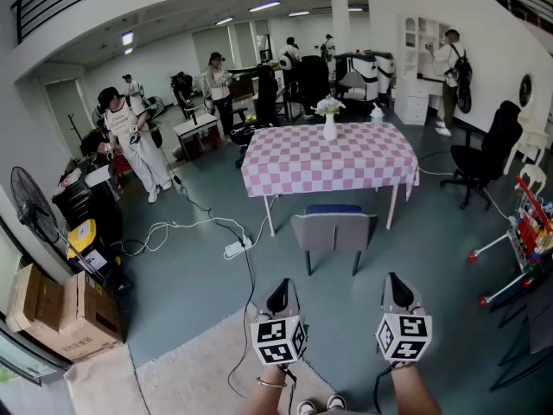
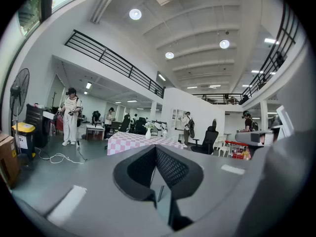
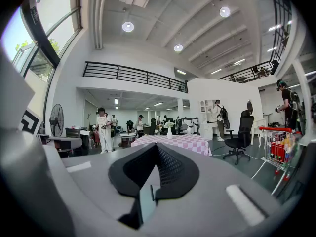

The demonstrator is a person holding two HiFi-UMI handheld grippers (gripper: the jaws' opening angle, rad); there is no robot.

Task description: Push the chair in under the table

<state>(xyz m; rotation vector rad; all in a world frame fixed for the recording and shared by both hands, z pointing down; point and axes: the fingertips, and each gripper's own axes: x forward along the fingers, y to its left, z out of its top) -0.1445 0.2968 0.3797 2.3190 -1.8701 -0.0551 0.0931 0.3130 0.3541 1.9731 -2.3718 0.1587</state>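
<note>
A grey chair [image 1: 333, 232] with a blue seat stands on the floor, pulled out from the near side of a table [image 1: 327, 157] covered in a pink and white checked cloth [image 2: 143, 141] [image 3: 175, 140]. A white vase of flowers [image 1: 329, 118] stands on the table. My left gripper [image 1: 278, 299] and right gripper [image 1: 397, 294] are held side by side, level, a good way short of the chair's back. Both are shut with nothing between the jaws. The chair is hidden behind the gripper bodies in both gripper views.
A power strip and cables [image 1: 235, 249] lie on the floor left of the table. A black office chair [image 1: 484, 156] stands at right, a red and white cart [image 1: 523, 240] nearer. Cardboard boxes [image 1: 52, 311] and a fan [image 1: 34, 206] are at left. Several people stand behind the table.
</note>
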